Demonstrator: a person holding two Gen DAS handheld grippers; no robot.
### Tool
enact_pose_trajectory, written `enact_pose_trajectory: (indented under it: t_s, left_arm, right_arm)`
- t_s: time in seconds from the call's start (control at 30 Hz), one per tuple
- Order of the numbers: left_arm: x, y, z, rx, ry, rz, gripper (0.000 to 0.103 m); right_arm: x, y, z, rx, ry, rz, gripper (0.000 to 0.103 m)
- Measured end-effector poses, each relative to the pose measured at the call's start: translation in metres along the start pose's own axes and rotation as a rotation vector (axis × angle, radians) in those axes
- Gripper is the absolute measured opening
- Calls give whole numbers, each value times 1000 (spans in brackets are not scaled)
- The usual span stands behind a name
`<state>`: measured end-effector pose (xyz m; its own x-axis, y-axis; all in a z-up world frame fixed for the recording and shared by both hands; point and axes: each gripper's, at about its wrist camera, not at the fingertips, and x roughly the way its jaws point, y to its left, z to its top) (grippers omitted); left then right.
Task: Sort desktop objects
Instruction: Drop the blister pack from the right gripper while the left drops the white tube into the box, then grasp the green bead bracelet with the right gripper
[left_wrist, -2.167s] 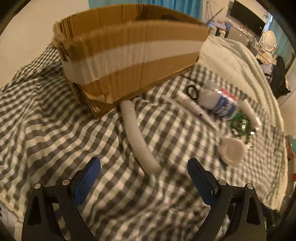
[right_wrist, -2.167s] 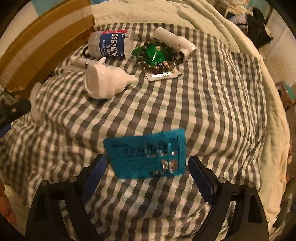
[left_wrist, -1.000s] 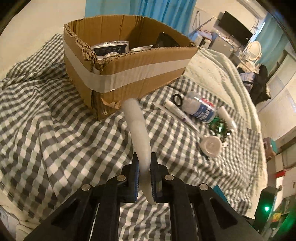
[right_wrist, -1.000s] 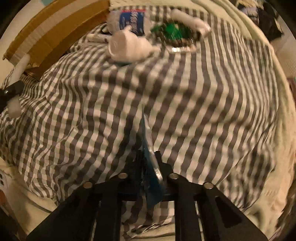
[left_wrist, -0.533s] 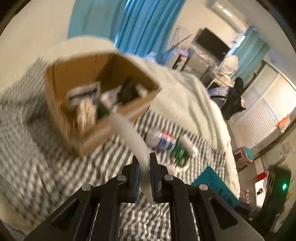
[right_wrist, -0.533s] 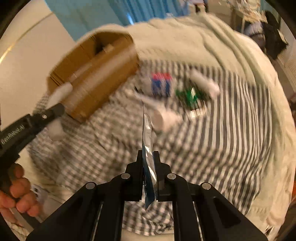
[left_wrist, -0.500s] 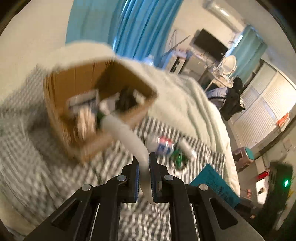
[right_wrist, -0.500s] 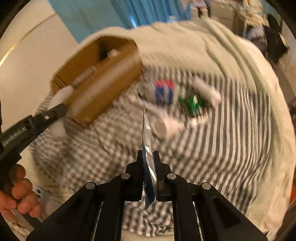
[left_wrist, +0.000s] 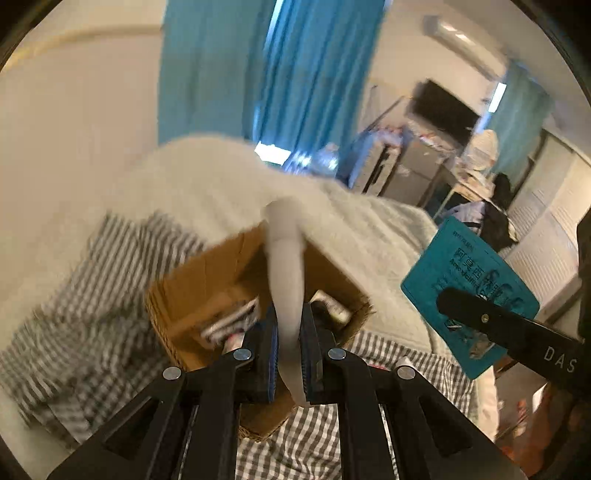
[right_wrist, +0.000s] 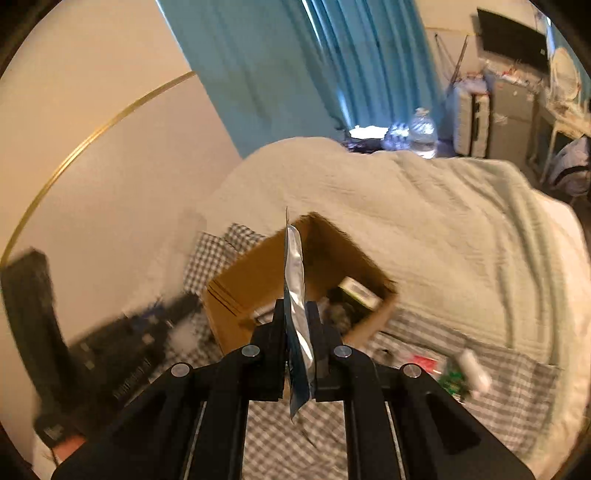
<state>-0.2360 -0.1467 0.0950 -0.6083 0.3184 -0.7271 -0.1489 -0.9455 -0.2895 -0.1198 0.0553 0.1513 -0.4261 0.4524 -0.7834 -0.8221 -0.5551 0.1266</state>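
While over box (left_wrist: 207, 280): we carry both for dropping.
Left gripper (left_wrist: 289, 350): pinching tube (left_wrist: 286, 266).
Right gripper (right_wrist: 299, 332): pinching blister pack (right_wrist: 295, 280) edgewise.

Each fisheye camera sits at the rear of its gripper, raised above the bed (left_wrist: 92, 295), and looks forward and steeply downward along its own fingers. Both views share the open cardboard box (left_wrist: 207, 280) (right_wrist: 255, 280) at close range from above, the pale blanket beyond it and the blue curtain (left_wrist: 295, 66) (right_wrist: 295, 66). The left view additionally takes in the right gripper (left_wrist: 476, 314) near its right edge.
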Motion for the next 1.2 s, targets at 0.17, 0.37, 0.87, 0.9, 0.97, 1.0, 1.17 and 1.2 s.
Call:
enact_pose_trajectory:
  t_s: [0.17,0.37,0.87,0.9,0.97,1.0,1.17,1.2]
  left_arm:
    - [32,19,1,-8,19,60,10]
    - [47,50,5,-123,50,82,25]
    - [-24,17,-11,-117,-109,86,96]
    - [-29,8,-14,-94,-117,86,97]
    - [-37,-12,-22,-47,-131,88,100]
    - [-40,-21,-27,-24,-134,91,101]
    - [-40,-68,-52,80,-117,112,102]
    - [-36,-80,-60,94,-103,115,102]
  right_arm:
    - [63,0,7,21,62,21,9]
    - [73,1,14,83,-3,70,58]
    - [-48,-28,-6,-2,-126,-115,58]
    - [-59,-32,-11,-7,-130,-132,58]
    - [-81,-46,-25,-15,-134,-173,58]
    - [-86,-52,-29,-15,-132,-188,58]
    - [-104,-104,-66,52,-87,-259,58]
    - [-106,-115,-74,79,-80,-264,58]
